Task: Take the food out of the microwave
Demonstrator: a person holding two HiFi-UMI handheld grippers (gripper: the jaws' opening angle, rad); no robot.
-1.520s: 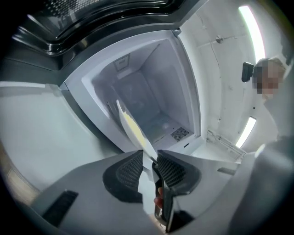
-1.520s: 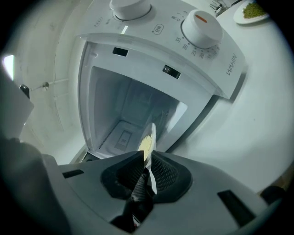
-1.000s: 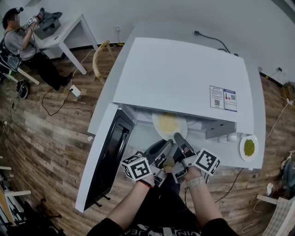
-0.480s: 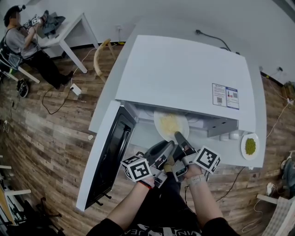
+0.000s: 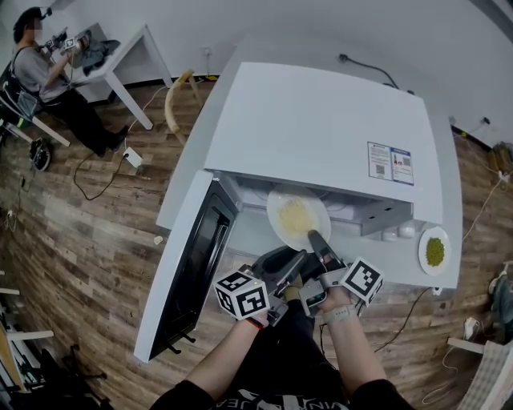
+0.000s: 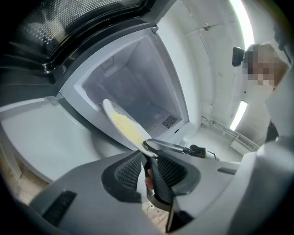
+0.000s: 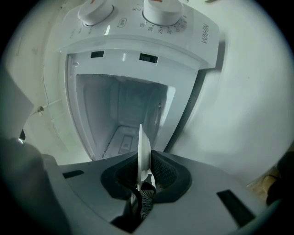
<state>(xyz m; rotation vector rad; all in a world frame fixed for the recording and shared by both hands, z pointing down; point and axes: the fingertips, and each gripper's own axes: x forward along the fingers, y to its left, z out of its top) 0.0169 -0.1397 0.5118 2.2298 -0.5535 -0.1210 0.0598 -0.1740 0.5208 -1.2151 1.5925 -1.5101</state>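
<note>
Brown wood-plank floor (image 5: 80, 240), pale wall (image 5: 280, 24), white desk (image 5: 132, 44) far left, seated person (image 5: 40, 76), loose cables (image 5: 96, 172)

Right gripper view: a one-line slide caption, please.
Right gripper clamps the plate by its rim, edge-on, before the open microwave.

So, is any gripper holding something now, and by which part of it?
Both hold the plate of yellow food by its near rim: the right gripper pinches the edge between its jaws, the left gripper grips the rim beside it.
</note>
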